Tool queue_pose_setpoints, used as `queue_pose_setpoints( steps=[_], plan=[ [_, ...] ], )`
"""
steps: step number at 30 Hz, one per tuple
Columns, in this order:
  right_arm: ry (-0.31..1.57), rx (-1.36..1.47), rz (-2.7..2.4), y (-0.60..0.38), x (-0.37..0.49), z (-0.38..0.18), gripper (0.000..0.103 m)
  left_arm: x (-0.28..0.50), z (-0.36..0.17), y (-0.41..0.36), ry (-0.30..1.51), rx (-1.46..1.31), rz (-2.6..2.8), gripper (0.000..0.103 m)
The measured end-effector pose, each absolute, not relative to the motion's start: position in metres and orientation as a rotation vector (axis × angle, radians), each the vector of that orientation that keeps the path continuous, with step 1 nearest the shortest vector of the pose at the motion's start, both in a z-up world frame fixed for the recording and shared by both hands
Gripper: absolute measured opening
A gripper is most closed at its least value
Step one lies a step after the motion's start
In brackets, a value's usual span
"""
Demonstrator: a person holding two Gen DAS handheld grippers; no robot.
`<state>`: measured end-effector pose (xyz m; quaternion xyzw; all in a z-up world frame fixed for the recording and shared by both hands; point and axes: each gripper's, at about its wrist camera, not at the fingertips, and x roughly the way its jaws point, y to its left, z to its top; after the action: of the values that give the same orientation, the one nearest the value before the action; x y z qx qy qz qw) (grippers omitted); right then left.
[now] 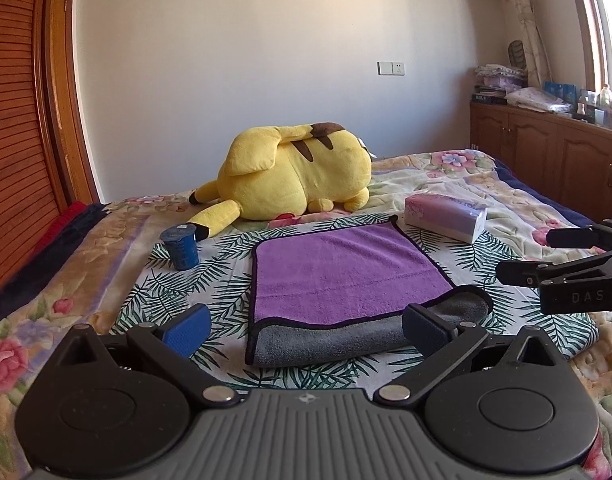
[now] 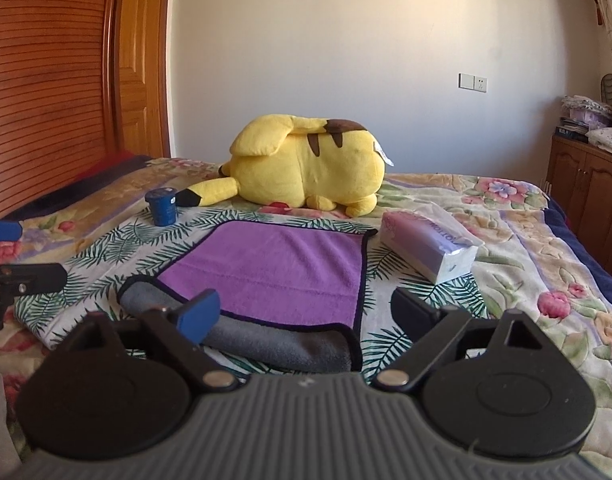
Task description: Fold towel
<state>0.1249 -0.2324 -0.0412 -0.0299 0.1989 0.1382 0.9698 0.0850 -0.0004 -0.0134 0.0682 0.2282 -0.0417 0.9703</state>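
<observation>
You are working over a bed spread with a floral blanket, and a palm-leaf cloth lies over its near middle. A white wall stands behind, slatted wooden doors to the left, wooden cabinets along the right. The towel lies folded on the palm-leaf cloth, purple layer on top, grey underside showing along the near edge. Beyond it sit a yellow plush toy, a blue cup toward the far left and a tissue pack toward the far right. Your left gripper and right gripper both hang with fingers spread wide, holding nothing. Each gripper's lower body is cut off by the frame.
</observation>
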Motion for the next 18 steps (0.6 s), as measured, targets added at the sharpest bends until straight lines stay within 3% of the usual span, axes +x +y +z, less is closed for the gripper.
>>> queue_pose_setpoints(
  steps=[18],
  plan=[
    [0.468, -0.056, 0.301, -0.227, 0.166, -0.054, 0.087, 0.135, -0.033, 0.020, 0.555, 0.122, -0.093, 0.074]
  ],
)
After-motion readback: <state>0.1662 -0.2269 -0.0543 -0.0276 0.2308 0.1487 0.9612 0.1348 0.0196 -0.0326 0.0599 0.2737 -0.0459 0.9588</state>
